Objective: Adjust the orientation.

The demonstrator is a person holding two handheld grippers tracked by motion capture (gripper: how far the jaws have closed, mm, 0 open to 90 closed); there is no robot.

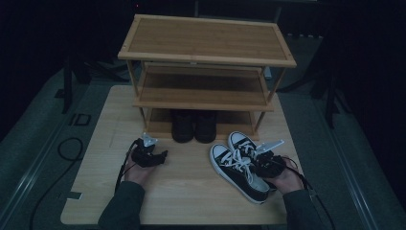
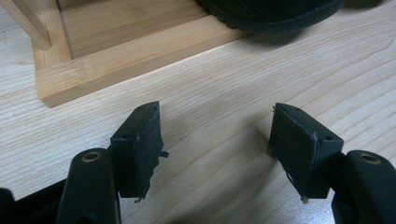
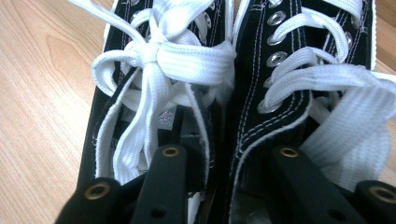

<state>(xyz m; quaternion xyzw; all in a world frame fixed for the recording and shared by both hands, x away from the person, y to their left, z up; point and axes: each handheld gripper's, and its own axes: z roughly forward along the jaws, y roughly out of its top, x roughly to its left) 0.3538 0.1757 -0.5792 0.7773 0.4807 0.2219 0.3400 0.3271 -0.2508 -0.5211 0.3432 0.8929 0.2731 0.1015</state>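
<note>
A pair of black-and-white sneakers sat on the tabletop at four o'clock, not yet on the wooden rack. The right claw pinched both inner collars together. The left claw rested wide open, empty. Black boots already occupied the bottom shelf.

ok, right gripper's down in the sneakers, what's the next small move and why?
Probably finish closing the right gripper, then lift. One jaw sits inside each sneaker opening, straddling the two adjoining inner walls of the pair of sneakers, so a firm pinch should carry both. The shoe rack stands just behind, its middle shelf bare.
</note>
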